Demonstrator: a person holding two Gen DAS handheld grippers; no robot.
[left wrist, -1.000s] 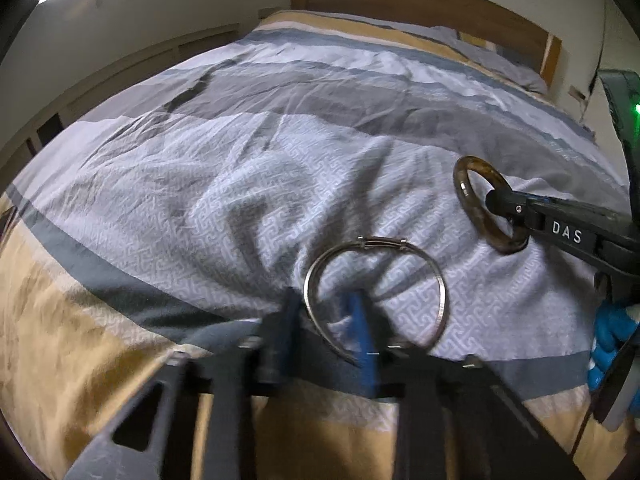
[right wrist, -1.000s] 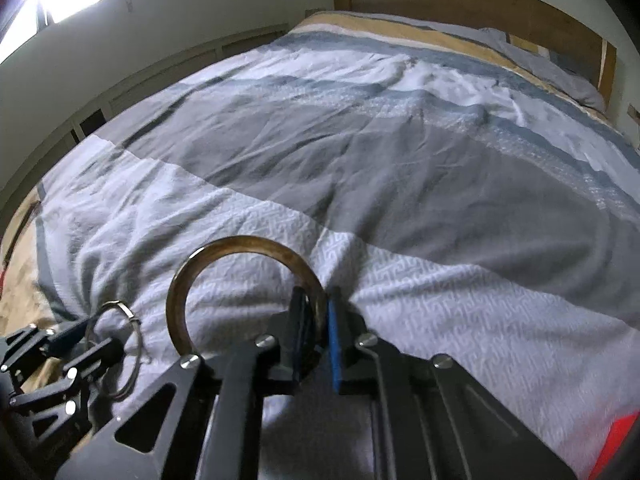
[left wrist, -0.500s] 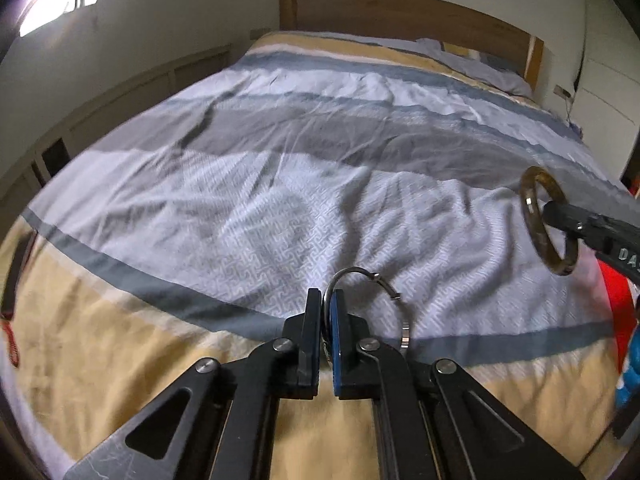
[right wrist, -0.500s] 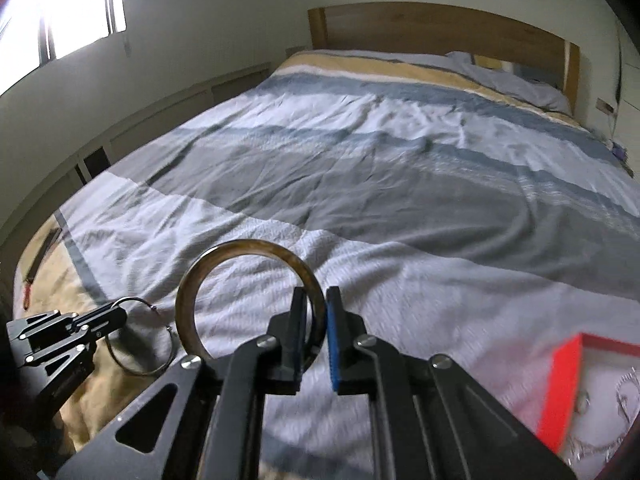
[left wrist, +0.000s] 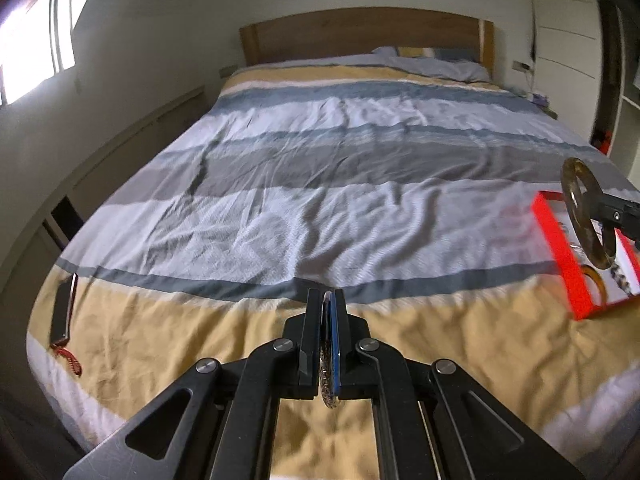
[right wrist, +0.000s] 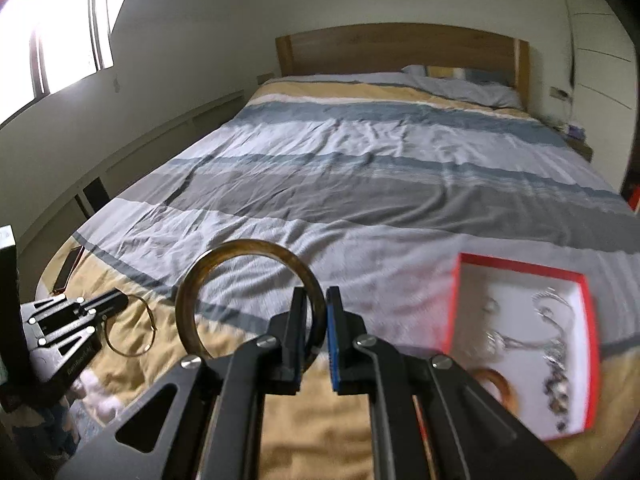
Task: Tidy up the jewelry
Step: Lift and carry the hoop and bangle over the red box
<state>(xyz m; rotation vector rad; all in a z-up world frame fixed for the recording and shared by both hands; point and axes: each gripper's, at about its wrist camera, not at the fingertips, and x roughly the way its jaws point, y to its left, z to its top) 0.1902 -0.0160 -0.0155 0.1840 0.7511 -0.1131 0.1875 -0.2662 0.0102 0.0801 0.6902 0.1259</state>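
Taking the red box (right wrist: pixel 520 268) on the bed (right wrist: pixel 360 184) as landmark: far to its left, the left tool (right wrist: pixel 120 302) is clamped on a thin metal hoop (right wrist: pixel 130 326), held clear above the yellow stripe of the cover. Nearer the box, just left of it, the right tool (right wrist: pixel 318 320) is closed on the rim of a thick amber bangle (right wrist: pixel 240 280). Inside the box lie silver chains (right wrist: pixel 552 332) and another amber ring (right wrist: pixel 494 386). The hoop looks light and springy; the bangle looks stiff, smooth and probably slippery, so a firm pinch across its rim suits best.
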